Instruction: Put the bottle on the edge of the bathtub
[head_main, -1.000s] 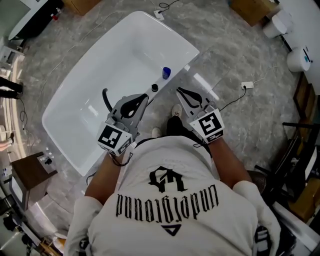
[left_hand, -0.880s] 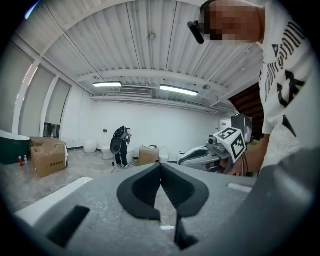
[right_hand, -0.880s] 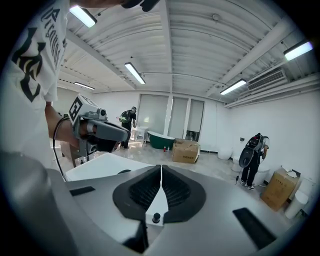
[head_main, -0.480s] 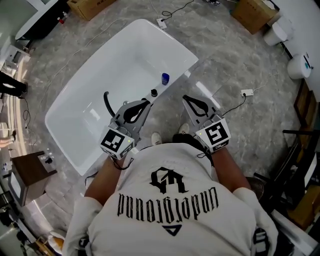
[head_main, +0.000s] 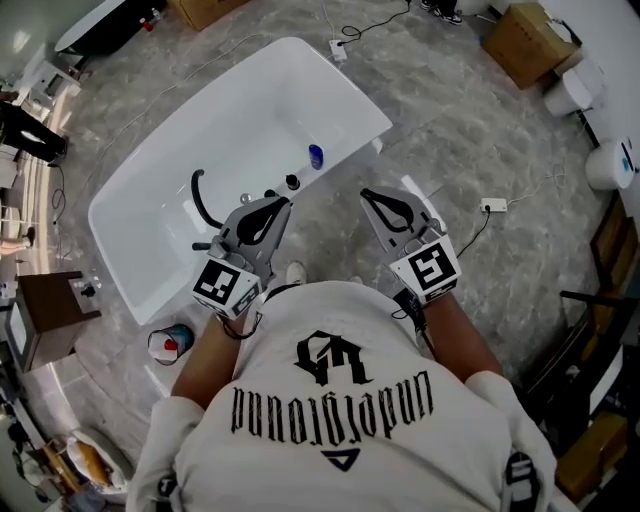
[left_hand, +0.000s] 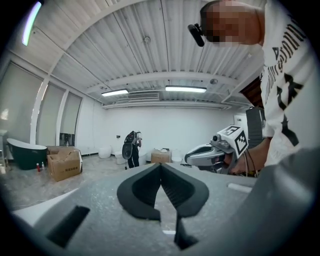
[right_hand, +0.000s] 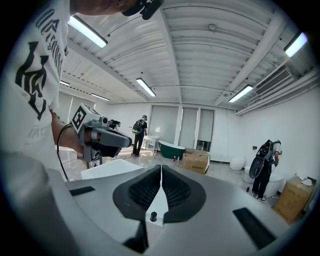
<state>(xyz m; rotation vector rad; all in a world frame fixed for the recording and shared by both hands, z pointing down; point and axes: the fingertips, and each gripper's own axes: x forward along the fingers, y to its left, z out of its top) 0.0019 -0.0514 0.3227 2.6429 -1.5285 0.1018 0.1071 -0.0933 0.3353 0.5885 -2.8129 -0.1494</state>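
Observation:
In the head view a small blue bottle (head_main: 316, 156) stands upright on the near rim of the white bathtub (head_main: 140, 265), beside a black knob (head_main: 292, 182). My left gripper (head_main: 284, 203) hangs over the rim, short of the bottle, with its jaws shut and nothing between them. My right gripper (head_main: 365, 195) is over the floor to the right of the tub, also shut and empty. In the left gripper view the pads (left_hand: 150, 187) meet at the tip. The right gripper view shows its pads (right_hand: 150, 190) meeting too, and the left gripper (right_hand: 102, 138) at the left.
A curved black faucet hose (head_main: 200, 200) rises from the tub's near rim. A power strip (head_main: 493, 205) and cable lie on the floor at the right. A dark side table (head_main: 50, 315) and a round canister (head_main: 170, 342) stand left. Cardboard boxes (head_main: 525, 40) and toilets (head_main: 612, 165) line the far side.
The person has stepped back from the tub with both grippers, and the right one is now farther from the bottle. The bottle stays on the rim. Both grippers remain shut.

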